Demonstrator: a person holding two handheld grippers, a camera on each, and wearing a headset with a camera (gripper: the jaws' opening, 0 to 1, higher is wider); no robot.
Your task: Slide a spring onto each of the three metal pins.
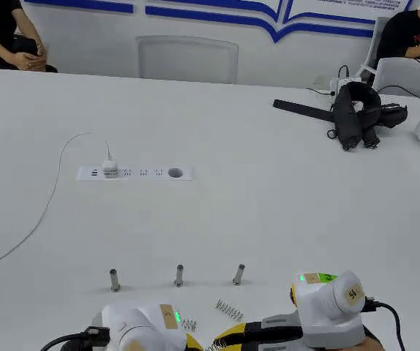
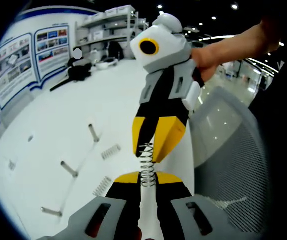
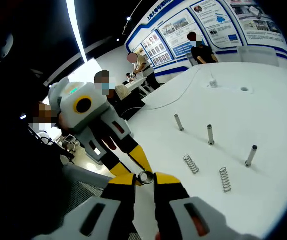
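We hold one spring (image 2: 144, 162) between both grippers, the left gripper (image 2: 143, 181) and right gripper (image 3: 144, 179) each clamped on an end, at the near edge of the table (image 1: 268, 205). Its axis runs gripper to gripper. The three pins (image 1: 178, 275) stand upright just beyond, so the spring likely needs tipping vertical. Two loose springs (image 1: 229, 310) lie on the smooth white top near the pins.

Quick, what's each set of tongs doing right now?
Left tongs: closed on one end of a spring.
Right tongs: closed on the other end of the same spring.
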